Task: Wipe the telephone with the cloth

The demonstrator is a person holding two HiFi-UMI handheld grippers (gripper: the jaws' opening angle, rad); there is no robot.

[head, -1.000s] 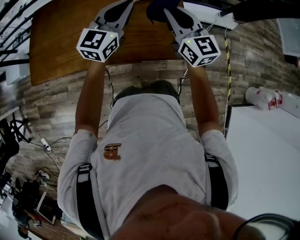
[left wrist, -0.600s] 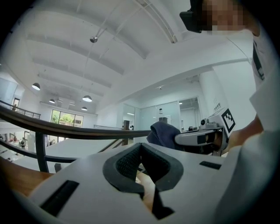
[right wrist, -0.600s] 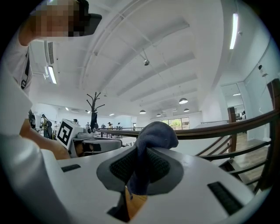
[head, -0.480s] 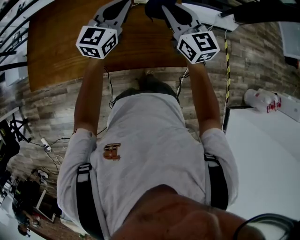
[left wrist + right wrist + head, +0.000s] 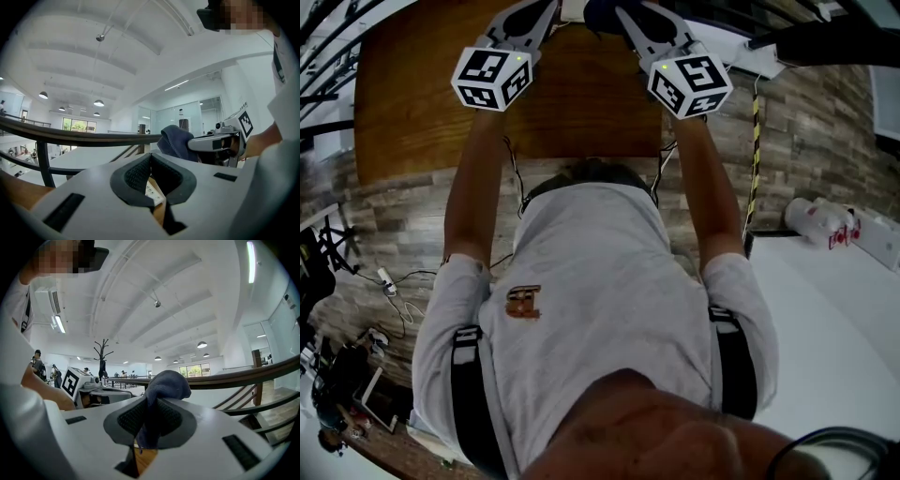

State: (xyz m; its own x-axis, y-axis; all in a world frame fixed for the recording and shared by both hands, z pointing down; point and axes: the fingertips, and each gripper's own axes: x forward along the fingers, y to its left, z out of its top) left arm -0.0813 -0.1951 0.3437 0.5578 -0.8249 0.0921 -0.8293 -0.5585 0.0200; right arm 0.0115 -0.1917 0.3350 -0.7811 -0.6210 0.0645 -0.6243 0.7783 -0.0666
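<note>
The gripper views are brightly and evenly lit by ceiling lamps (image 5: 99, 102) and a light strip (image 5: 251, 261), so that white walls (image 5: 234, 84) are almost washed out and the cloth (image 5: 165, 380) is seen dark against them. Strong fisheye bending is shown, with corners blacked out. The head view is dimmer, its nearest foreground blurred.

- Left gripper (image 5: 151, 174): carried forward. Its marker cube, earlier at the near edge of the wooden table (image 5: 412, 94), now sits well inside that edge.
- Right gripper (image 5: 149, 420), with the cloth (image 5: 166, 380): likewise carried forward from the table's near edge, along the table's right side.
- Table: more of its top now shows in the head view.
</note>
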